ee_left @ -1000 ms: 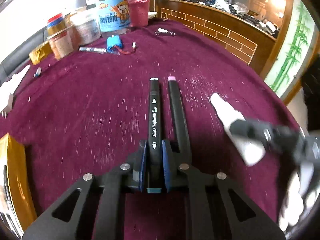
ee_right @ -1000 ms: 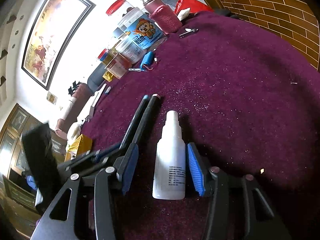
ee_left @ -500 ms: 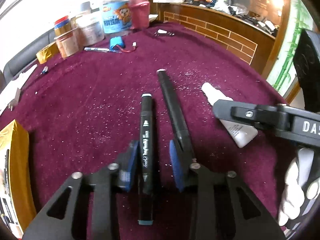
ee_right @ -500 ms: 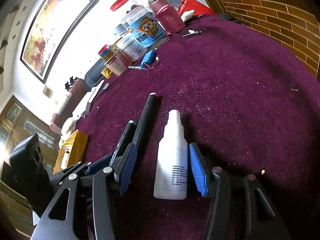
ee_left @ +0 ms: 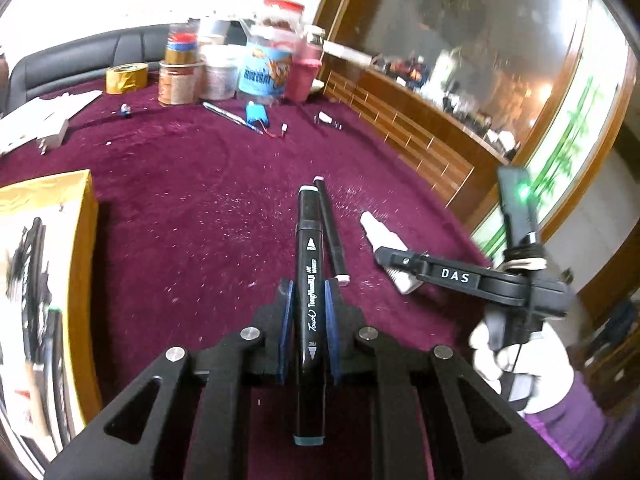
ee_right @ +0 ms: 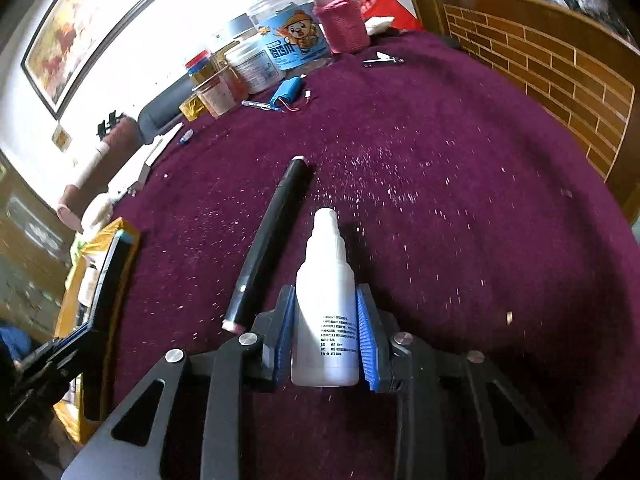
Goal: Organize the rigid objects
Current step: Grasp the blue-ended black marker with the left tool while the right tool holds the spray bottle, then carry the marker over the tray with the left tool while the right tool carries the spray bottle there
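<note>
So the left gripper (ee_left: 307,312) is pinching a black art marker with white lettering and a teal end cap (ee_left: 308,312), lifted off the dark red velvet tablecloth (ee_left: 180,220). A second black marker with pale pink ends (ee_right: 268,244) lies flat on the cloth, just beside the small white plastic dropper bottle with fine printed text (ee_right: 326,312). The right gripper (ee_right: 326,332) jaws are closing on that bottle, blue pads touching both sides.
</note>
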`<action>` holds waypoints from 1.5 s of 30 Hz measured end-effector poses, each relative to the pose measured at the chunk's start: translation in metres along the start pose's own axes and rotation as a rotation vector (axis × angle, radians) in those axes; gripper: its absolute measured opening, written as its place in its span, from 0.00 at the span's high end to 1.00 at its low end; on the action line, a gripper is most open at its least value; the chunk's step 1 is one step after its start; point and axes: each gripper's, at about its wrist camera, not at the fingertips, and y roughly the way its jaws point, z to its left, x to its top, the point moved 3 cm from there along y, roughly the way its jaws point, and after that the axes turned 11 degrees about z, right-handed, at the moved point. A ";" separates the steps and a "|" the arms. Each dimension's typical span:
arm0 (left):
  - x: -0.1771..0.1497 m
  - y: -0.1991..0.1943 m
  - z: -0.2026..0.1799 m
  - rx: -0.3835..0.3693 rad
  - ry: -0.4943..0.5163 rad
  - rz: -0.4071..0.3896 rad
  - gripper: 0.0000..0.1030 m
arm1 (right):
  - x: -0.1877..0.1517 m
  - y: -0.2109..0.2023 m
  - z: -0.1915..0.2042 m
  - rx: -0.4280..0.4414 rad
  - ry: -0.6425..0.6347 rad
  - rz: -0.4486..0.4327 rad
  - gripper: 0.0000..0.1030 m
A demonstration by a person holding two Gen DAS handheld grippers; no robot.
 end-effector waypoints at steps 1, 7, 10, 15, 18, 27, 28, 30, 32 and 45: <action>-0.004 -0.008 0.002 -0.017 -0.013 -0.016 0.88 | -0.003 -0.004 -0.001 0.022 0.013 0.003 0.74; -0.018 -0.042 0.021 -0.089 -0.086 -0.084 0.88 | -0.014 -0.024 0.016 0.105 0.009 -0.004 0.74; -0.029 -0.065 0.034 -0.111 -0.128 -0.130 0.88 | -0.017 -0.032 0.037 0.149 -0.023 -0.003 0.74; -0.051 -0.105 0.065 -0.118 -0.205 -0.194 0.88 | -0.022 -0.036 0.077 0.208 -0.084 0.009 0.74; -0.067 -0.130 0.088 -0.085 -0.251 -0.234 0.88 | -0.027 -0.035 0.107 0.239 -0.140 0.024 0.74; -0.121 -0.181 0.165 0.045 -0.442 -0.301 0.88 | -0.044 -0.018 0.191 0.326 -0.279 0.111 0.74; -0.127 -0.181 0.173 0.057 -0.464 -0.298 0.88 | -0.047 -0.014 0.199 0.332 -0.294 0.124 0.74; -0.138 -0.179 0.188 0.080 -0.508 -0.284 0.88 | -0.053 -0.005 0.218 0.340 -0.324 0.152 0.74; -0.148 -0.175 0.200 0.099 -0.542 -0.268 0.88 | -0.058 0.002 0.232 0.342 -0.349 0.175 0.74; -0.160 -0.147 0.235 0.177 -0.614 -0.182 0.88 | -0.108 0.065 0.328 0.361 -0.502 0.360 0.74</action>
